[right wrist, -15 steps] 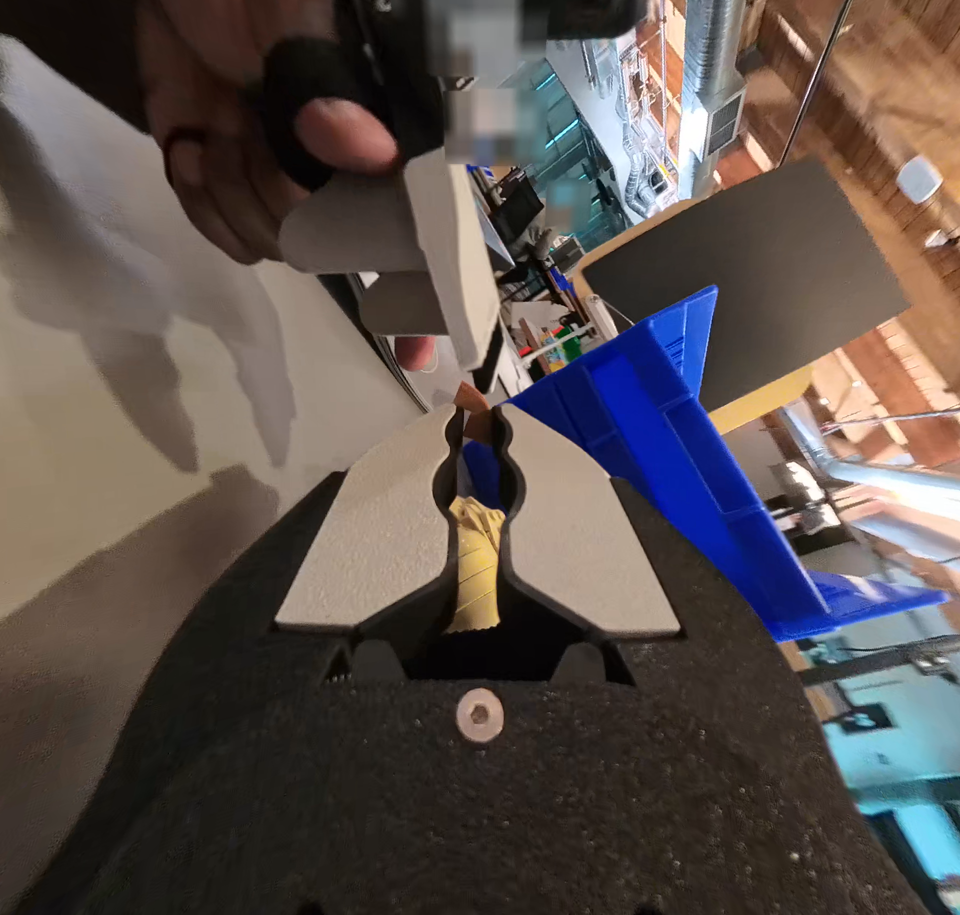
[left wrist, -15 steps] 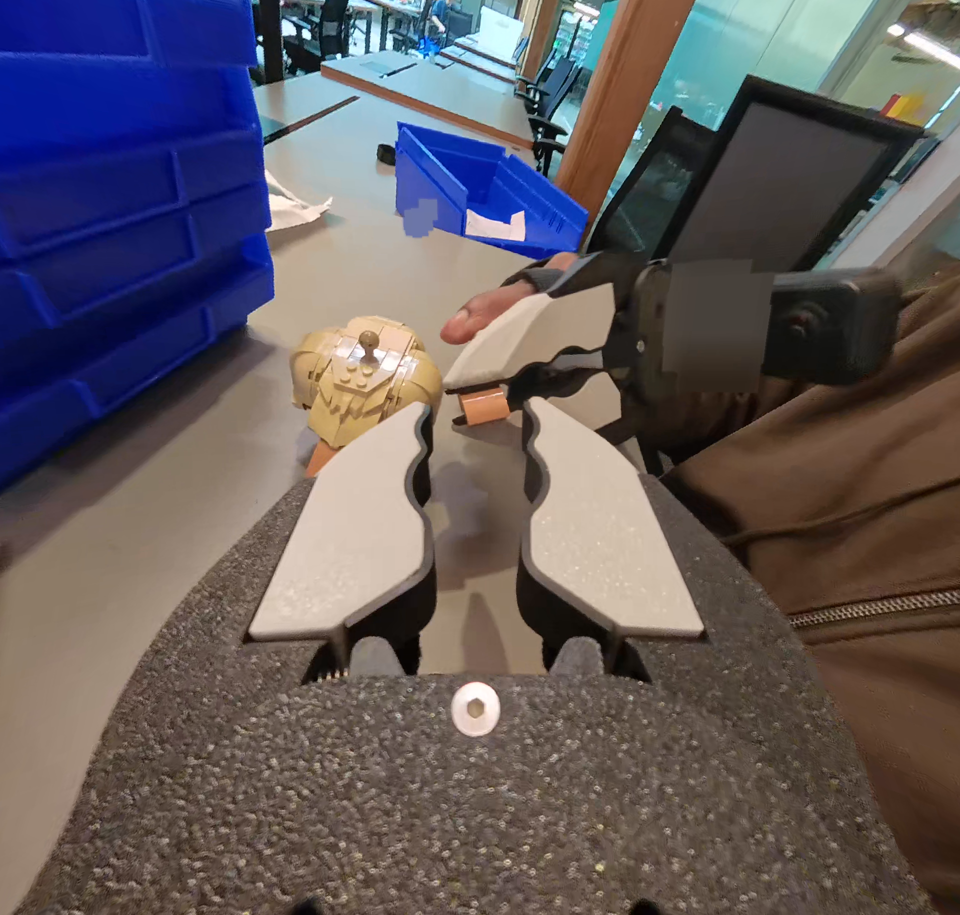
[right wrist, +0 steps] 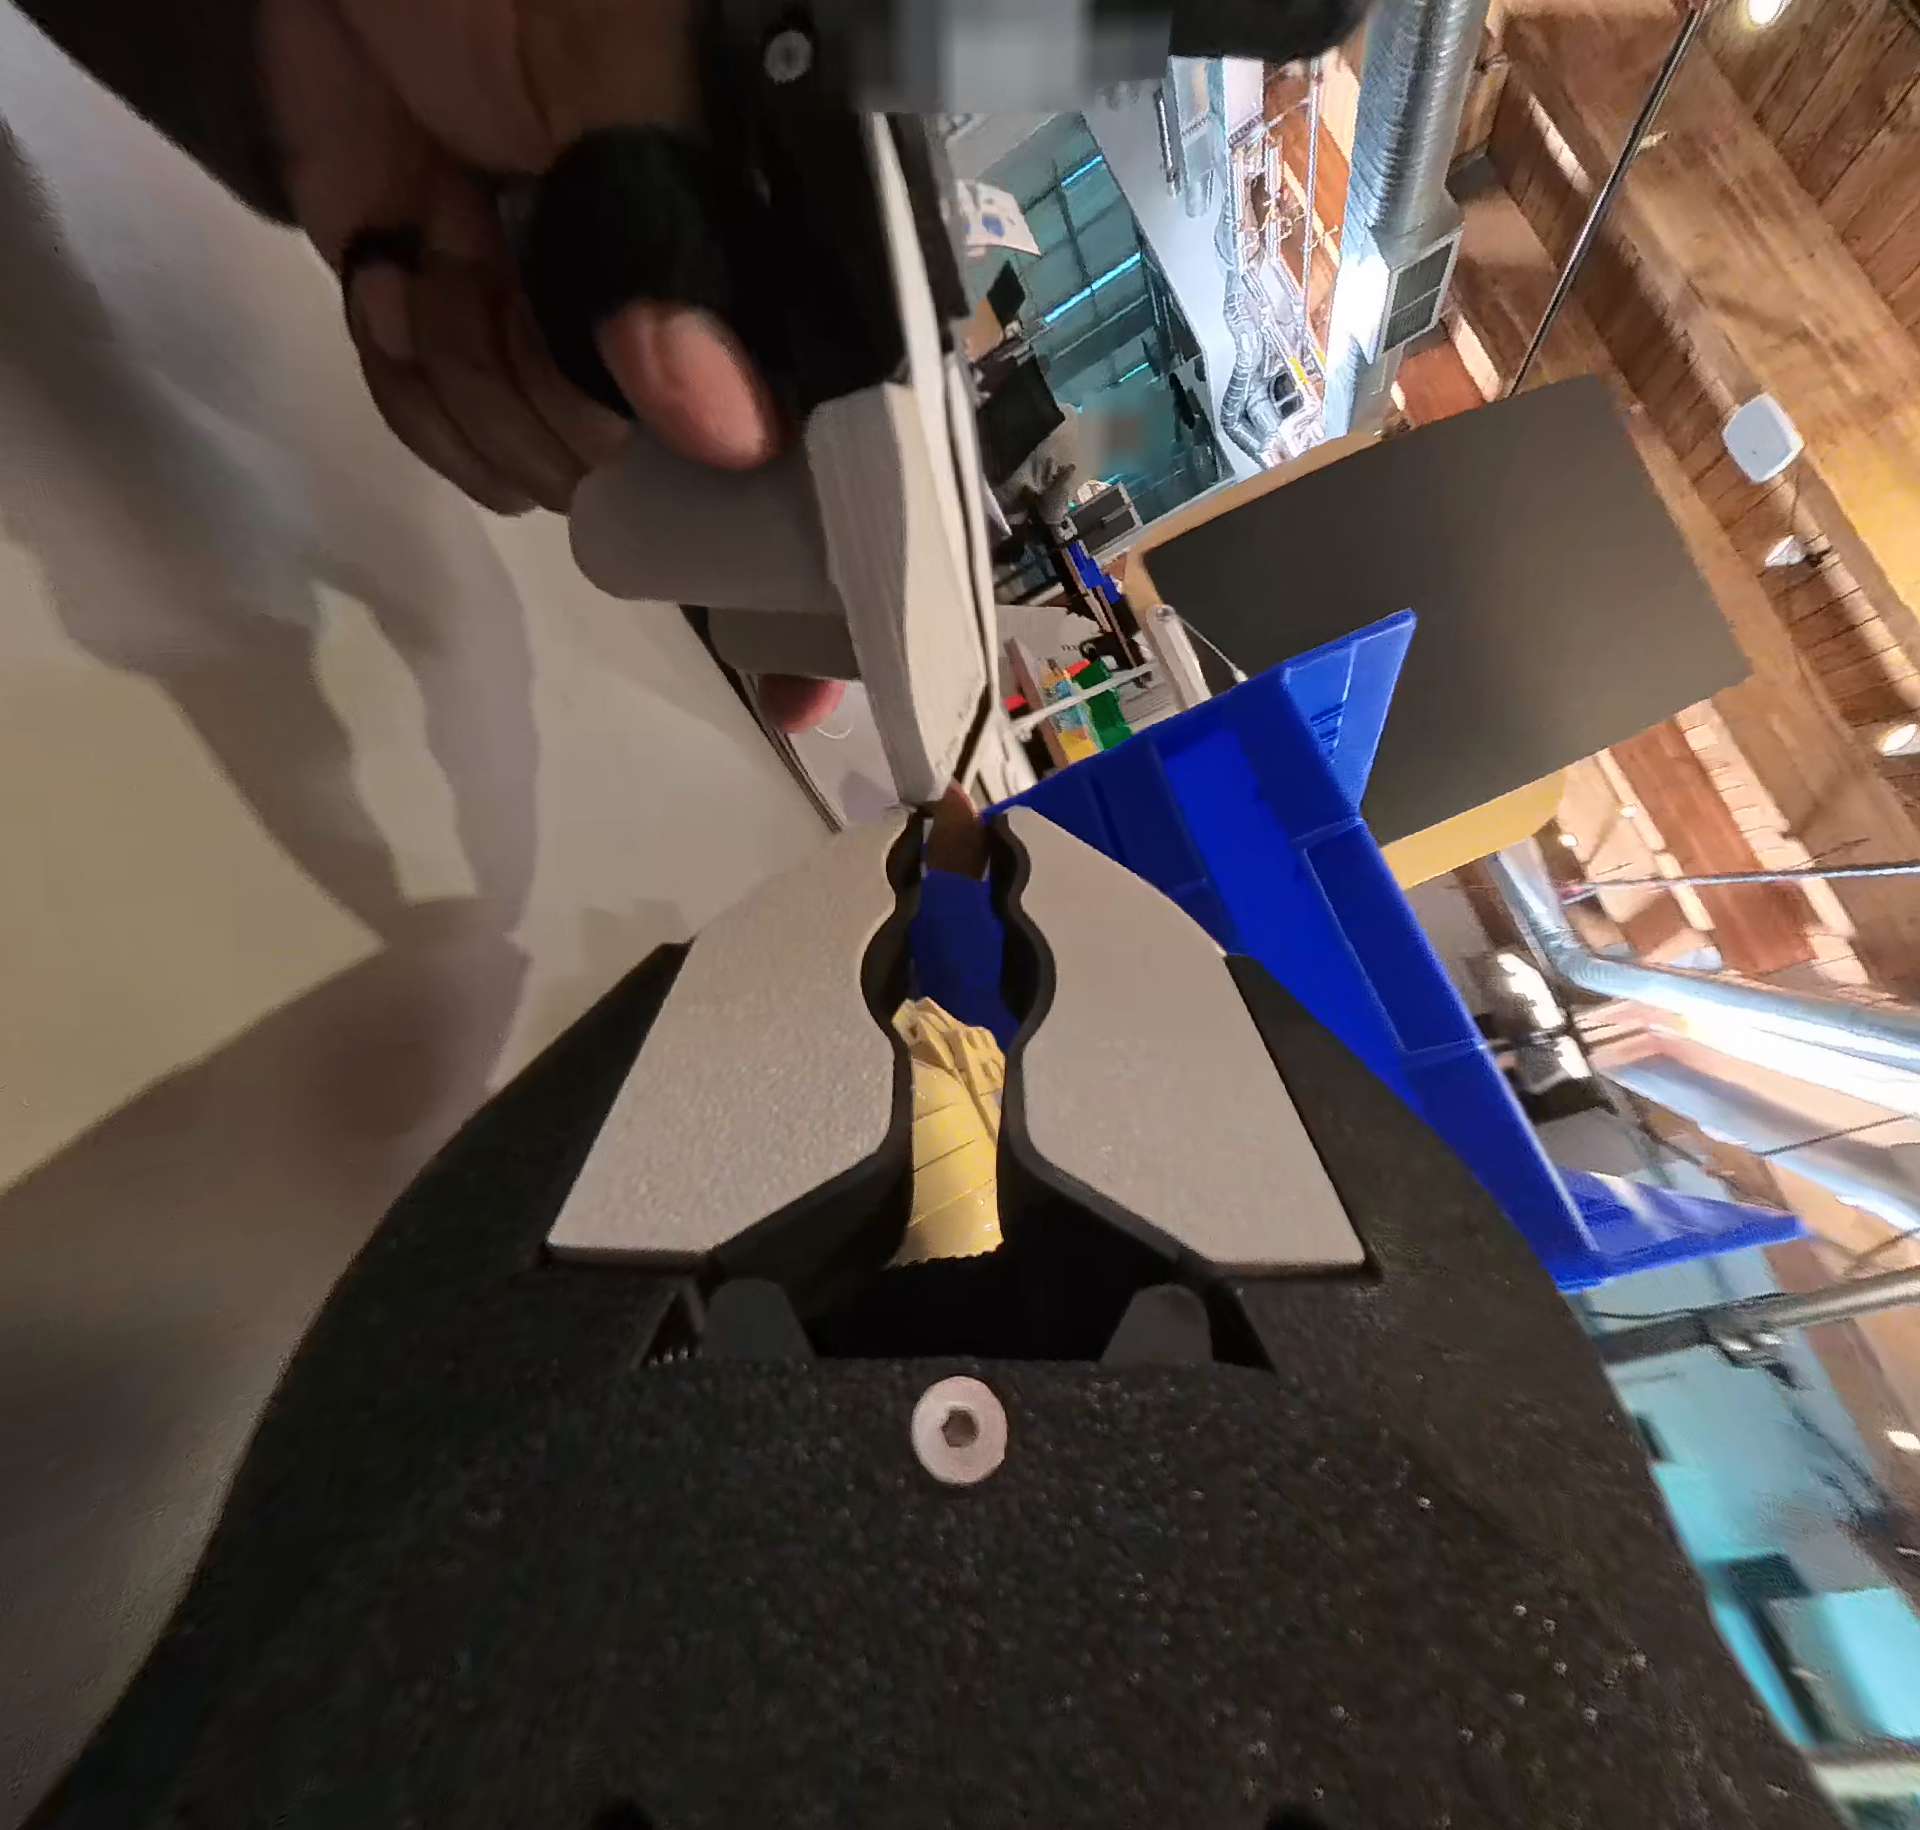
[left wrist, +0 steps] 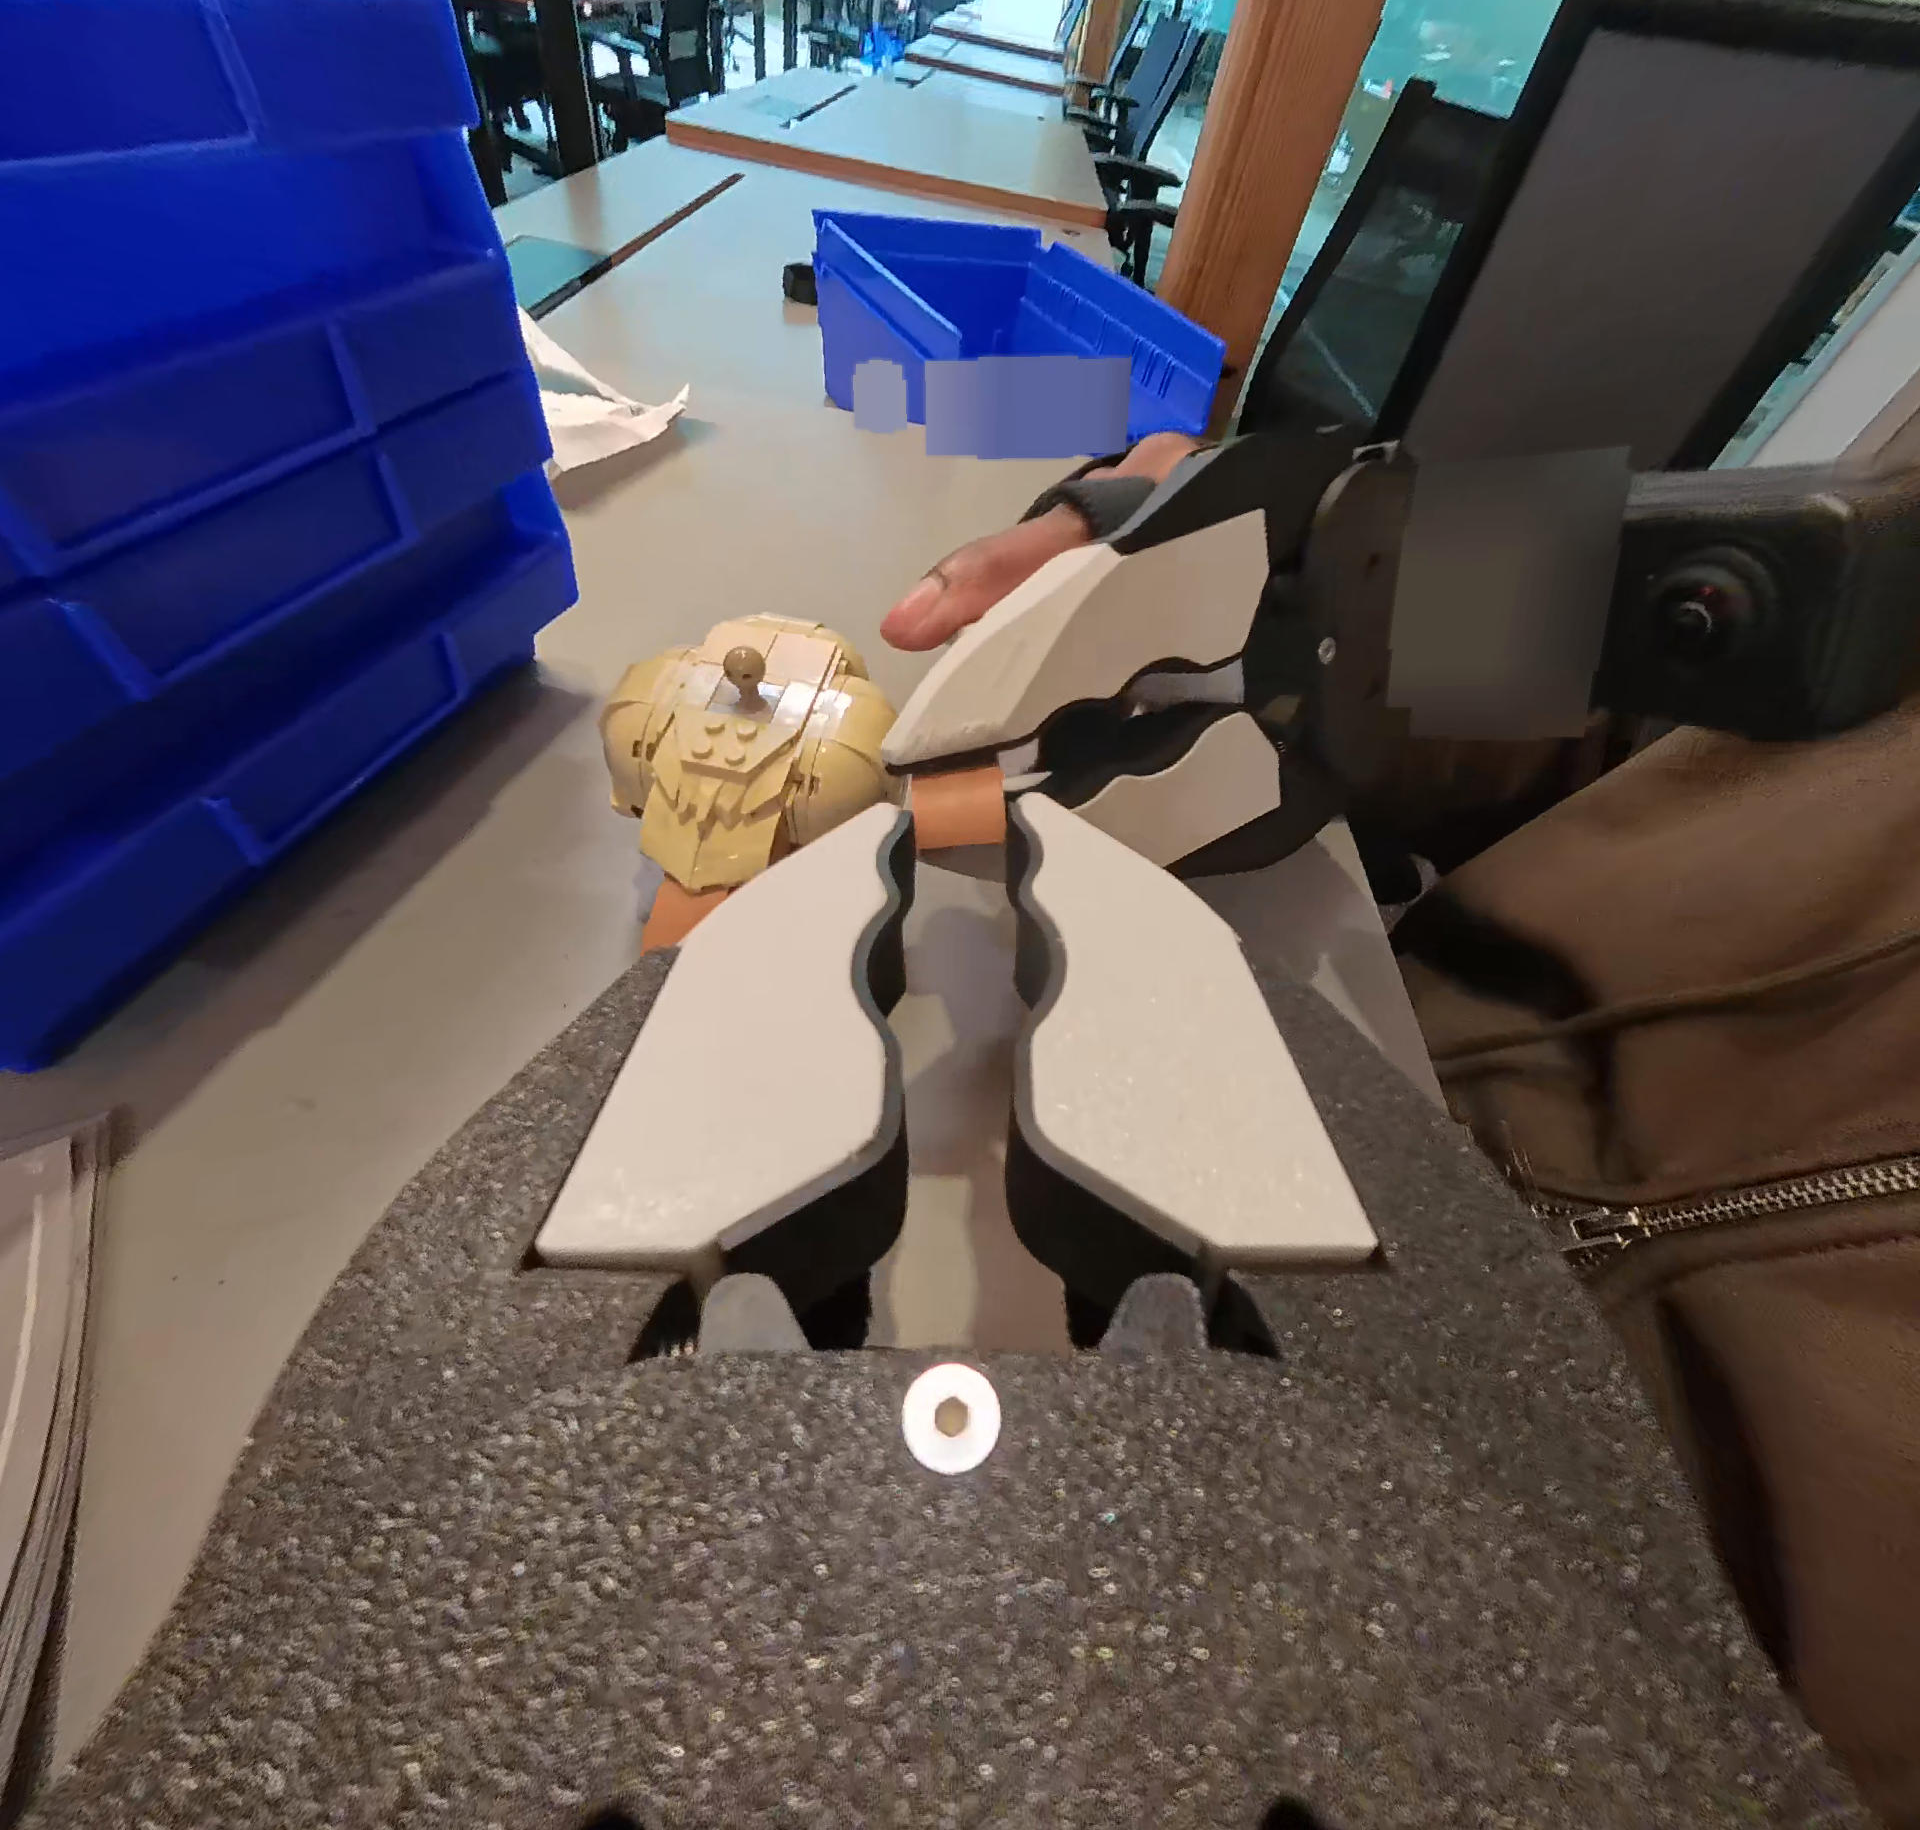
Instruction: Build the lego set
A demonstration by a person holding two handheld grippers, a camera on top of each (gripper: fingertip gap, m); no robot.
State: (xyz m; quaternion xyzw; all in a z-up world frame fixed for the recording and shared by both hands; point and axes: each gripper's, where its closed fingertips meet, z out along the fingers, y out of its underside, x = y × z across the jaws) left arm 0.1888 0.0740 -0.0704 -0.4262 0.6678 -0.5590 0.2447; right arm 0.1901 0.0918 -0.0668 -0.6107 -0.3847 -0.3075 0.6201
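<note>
A tan rounded lego build point(left wrist: 743, 752) sits on the grey table point(left wrist: 364, 1001), with an orange-brown part point(left wrist: 675, 913) under it. My right gripper point(left wrist: 914, 762) comes in from the right, shut on a small orange-brown piece point(left wrist: 956, 814). My left gripper point(left wrist: 961, 819) has its two fingertips closed in on the sides of the same piece, just right of the build. In the right wrist view my right gripper point(right wrist: 956, 824) pinches the piece point(right wrist: 956, 840), the left gripper point(right wrist: 930, 788) meets it from above, and the build point(right wrist: 951, 1136) shows between the fingers.
A stack of large blue bins point(left wrist: 229, 430) stands close on the left, also in the right wrist view point(right wrist: 1278, 845). A smaller blue bin point(left wrist: 997, 326) and crumpled paper point(left wrist: 592, 409) lie farther back. The person's brown jacket point(left wrist: 1662, 1053) fills the right. A booklet edge point(left wrist: 42, 1365) lies bottom left. The grippers are tip to tip, or close to it.
My left gripper's fingers have narrowed and moved forward, so the orange-brown piece held by the right gripper now sits between their tips. The tan build has not moved.
</note>
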